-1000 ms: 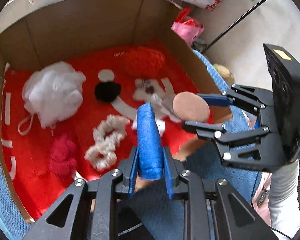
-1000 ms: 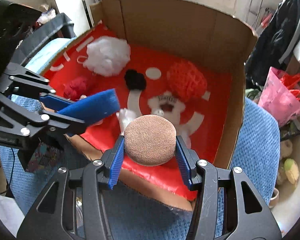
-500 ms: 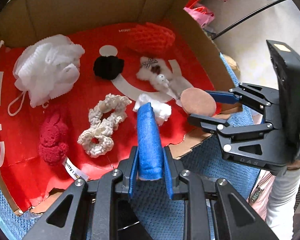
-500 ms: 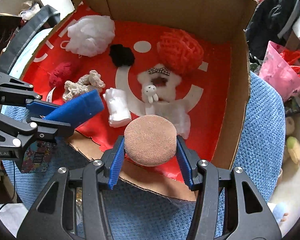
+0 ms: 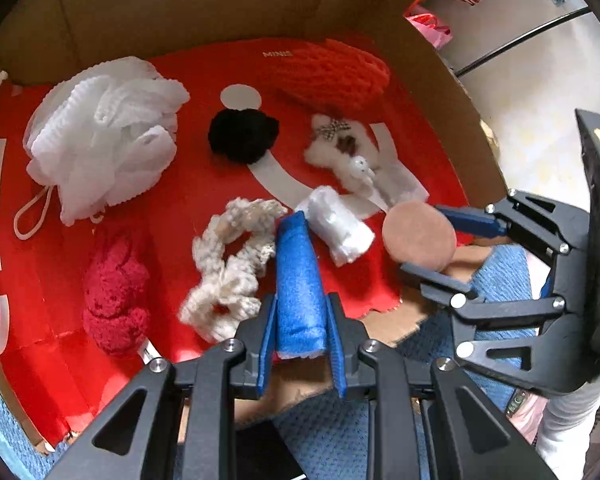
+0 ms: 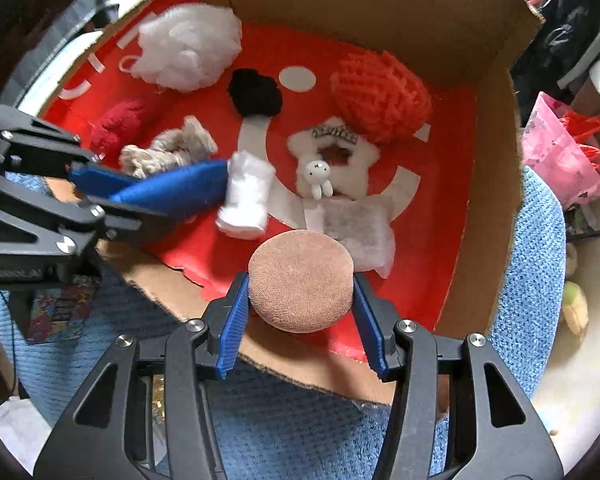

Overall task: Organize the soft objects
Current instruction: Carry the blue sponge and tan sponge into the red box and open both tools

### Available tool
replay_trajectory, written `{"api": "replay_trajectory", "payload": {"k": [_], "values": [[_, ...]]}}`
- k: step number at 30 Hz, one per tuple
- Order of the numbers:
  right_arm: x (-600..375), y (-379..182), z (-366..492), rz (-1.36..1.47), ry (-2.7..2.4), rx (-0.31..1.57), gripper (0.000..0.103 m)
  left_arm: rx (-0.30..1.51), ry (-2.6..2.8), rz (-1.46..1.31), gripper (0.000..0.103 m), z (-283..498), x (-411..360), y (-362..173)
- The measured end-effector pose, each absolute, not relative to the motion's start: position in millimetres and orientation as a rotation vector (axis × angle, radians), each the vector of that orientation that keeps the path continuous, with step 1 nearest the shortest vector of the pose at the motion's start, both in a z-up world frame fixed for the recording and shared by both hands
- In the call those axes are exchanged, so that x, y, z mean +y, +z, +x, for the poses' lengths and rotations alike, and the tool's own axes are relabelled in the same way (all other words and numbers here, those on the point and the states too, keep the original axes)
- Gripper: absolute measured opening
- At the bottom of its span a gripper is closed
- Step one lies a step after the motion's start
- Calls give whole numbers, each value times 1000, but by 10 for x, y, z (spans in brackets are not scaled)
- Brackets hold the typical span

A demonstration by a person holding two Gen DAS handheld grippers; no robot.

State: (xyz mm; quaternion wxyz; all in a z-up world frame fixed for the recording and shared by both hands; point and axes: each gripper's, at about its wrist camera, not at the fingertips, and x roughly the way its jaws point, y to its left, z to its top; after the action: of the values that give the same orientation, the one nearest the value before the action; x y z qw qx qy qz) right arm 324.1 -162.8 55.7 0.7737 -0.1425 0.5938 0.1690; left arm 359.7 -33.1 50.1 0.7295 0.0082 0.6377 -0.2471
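My left gripper (image 5: 300,312) is shut on a folded blue cloth (image 5: 298,280), whose free end points into the cardboard box (image 5: 180,8). From the right wrist view the same blue cloth (image 6: 176,190) hangs over the box's near left edge, beside a white roll (image 6: 246,196). A round tan puff (image 6: 300,282) sits pinched between the blue pads of my right gripper (image 6: 300,300), just above the near edge of the box (image 6: 492,160). In the left wrist view that tan puff (image 5: 418,236) shows at the right, held by the right gripper (image 5: 424,240).
The red-lined box holds a white mesh pouf (image 5: 104,136), a black scrunchie (image 5: 242,136), an orange mesh pouf (image 5: 336,72), a dark red knit piece (image 5: 114,304), a cream scrunchie (image 5: 232,272), a white fluffy piece with a bunny (image 6: 332,164). Blue blanket (image 6: 532,280) lies underneath.
Both grippers have come down and tilted steeper over the box's near edge, so the box floor fills more of each view. The blue cloth and tan puff stay held.
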Motion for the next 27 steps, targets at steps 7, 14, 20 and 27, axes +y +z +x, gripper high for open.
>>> {"api": "replay_trajectory", "payload": {"k": [7, 14, 20, 27], "values": [[-1469, 410, 3323, -322, 346, 1282, 49, 1381, -524, 26, 25, 3702, -406, 438], [-1379, 371, 3412, -316, 313, 1215, 49, 1326, -488, 69, 25, 3742, -485, 474], [-1300, 336, 3416, -340, 308, 1179, 50, 1292, -483, 126, 27, 3687, -601, 479], [-1267, 290, 3343, -377, 307, 1159, 52, 1283, -482, 155, 34, 3654, -662, 465]]}}
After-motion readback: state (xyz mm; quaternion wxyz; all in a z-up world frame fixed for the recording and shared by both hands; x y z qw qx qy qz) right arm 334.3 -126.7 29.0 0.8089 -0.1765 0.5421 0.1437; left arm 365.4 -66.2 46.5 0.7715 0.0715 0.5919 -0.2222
